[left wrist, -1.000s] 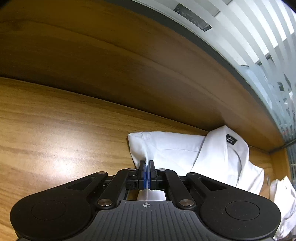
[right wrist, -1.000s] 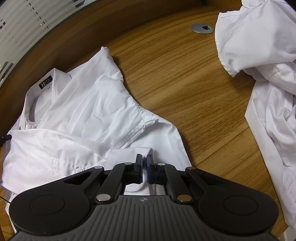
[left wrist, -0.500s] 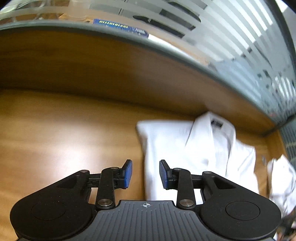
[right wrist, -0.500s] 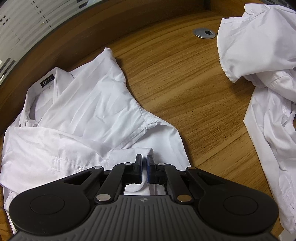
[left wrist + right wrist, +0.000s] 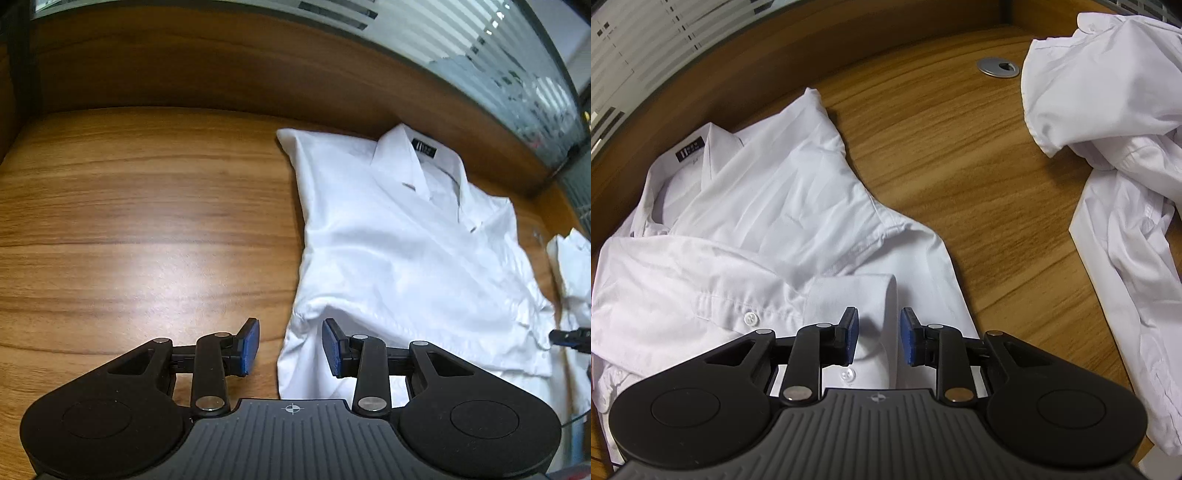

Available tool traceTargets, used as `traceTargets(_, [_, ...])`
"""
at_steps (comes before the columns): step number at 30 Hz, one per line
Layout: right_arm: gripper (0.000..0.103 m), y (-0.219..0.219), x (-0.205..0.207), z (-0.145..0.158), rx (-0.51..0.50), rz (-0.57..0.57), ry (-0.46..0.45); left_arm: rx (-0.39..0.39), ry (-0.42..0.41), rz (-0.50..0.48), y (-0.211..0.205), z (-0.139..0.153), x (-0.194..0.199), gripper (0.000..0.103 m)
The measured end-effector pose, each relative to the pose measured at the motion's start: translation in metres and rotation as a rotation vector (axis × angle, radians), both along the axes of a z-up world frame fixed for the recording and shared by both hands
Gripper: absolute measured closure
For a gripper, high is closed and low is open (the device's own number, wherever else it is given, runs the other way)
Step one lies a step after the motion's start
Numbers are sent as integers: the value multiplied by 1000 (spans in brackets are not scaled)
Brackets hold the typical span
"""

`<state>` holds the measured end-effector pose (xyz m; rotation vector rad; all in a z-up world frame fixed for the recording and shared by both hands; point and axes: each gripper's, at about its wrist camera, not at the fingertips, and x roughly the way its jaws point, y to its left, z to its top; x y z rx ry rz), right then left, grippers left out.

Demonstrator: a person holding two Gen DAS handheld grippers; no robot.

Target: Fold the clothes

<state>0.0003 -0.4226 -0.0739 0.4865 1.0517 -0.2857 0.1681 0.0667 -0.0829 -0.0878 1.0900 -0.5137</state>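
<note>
Sleeves lay folded across the white shirt on the desk as your left gripper and right gripper were opening, fingers gripping nothing, the cuff loose below the right. Next, you would likely need the hem folded toward the collar.

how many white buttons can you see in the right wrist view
2. One button sits on the shirt left of the right gripper; the other button lies on the cuff just behind its left finger. More may be hidden in folds.
</note>
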Motion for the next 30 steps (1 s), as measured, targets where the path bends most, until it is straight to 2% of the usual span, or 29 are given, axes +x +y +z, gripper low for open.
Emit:
traceTargets(2, [75, -1, 1, -4, 2, 2, 5, 2, -13, 14, -1, -2, -2, 72])
traceTargets(3, [75, -2, 2, -5, 3, 3, 7, 5, -17, 24, 0, -3, -3, 82])
traceTargets(7, [75, -1, 6, -8, 6, 4, -5, 32, -54, 51, 2, -3, -6, 91])
traceTargets(8, [75, 0, 8, -8, 8, 5, -7, 44, -69, 54, 1, -2, -7, 91])
traceTargets(12, [99, 3, 11, -9, -8, 25, -17, 82, -88, 85, 2, -2, -4, 92])
traceTargets(19, [102, 3, 9, 4, -42, 24, -60, 161, -135, 45, -10, 3, -7, 92])
traceTargets(23, [103, 3, 8, 26, -81, 12, -107, 272, -230, -10, -27, 10, -19, 92])
traceTargets(26, [103, 2, 9, 40, -100, 8, -134, 334, -266, -40, -38, 13, -27, 92])
traceTargets(30, [103, -1, 10, 51, -114, 7, -152, 356, -278, -51, -41, 12, -29, 92])
